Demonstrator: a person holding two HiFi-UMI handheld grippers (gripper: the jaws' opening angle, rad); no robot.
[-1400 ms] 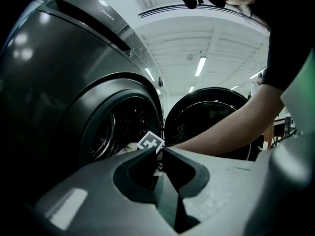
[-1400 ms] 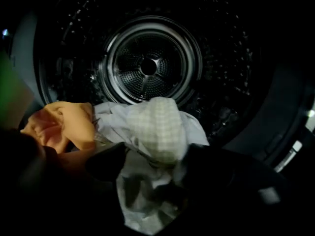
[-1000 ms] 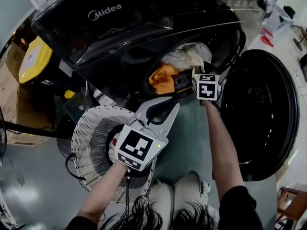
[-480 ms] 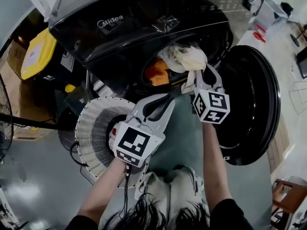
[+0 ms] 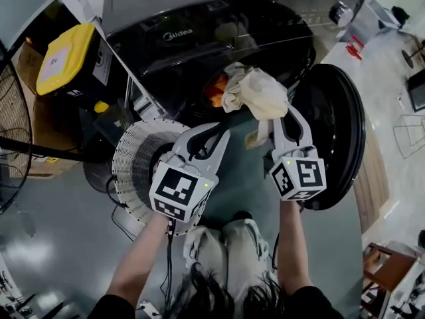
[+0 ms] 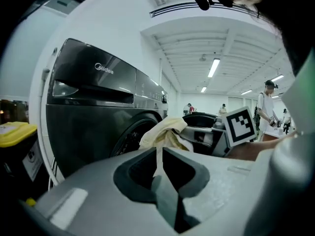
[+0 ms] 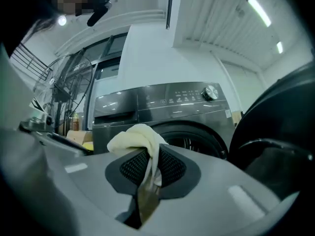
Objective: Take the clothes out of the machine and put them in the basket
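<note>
Right claw (image 5: pixel 284 117) is clamped on the cream cloth (image 5: pixel 259 92), and there it is, bunched up at centre-right of the head view. It sits just in front of the open mouth of the washing machine (image 5: pixel 199 32), clear of the drum. It looks soft and limp, light by the way it mounds above the pads while a tail droops below. Nothing fragile here, so a firm pinch on a thick fold should carry it. A grip on a thin edge would likely slip (wet or dry, I can't tell).

Left claw (image 5: pixel 222 135) is at centre frame, jaws drawn in to a sliver, with nothing I can see gripped.

The head view alone shows the white slatted basket (image 5: pixel 133 171) at left of centre, beside the left claw. It also shows an orange garment (image 5: pixel 215 88) waiting in the drum and the round door (image 5: pixel 335 125) swung open at right.

The right gripper view adds the close-up, a fold pressed between the meshed pads, with the control panel across the middle. The left gripper view shows the cloth from the side, with people far off at right.
</note>
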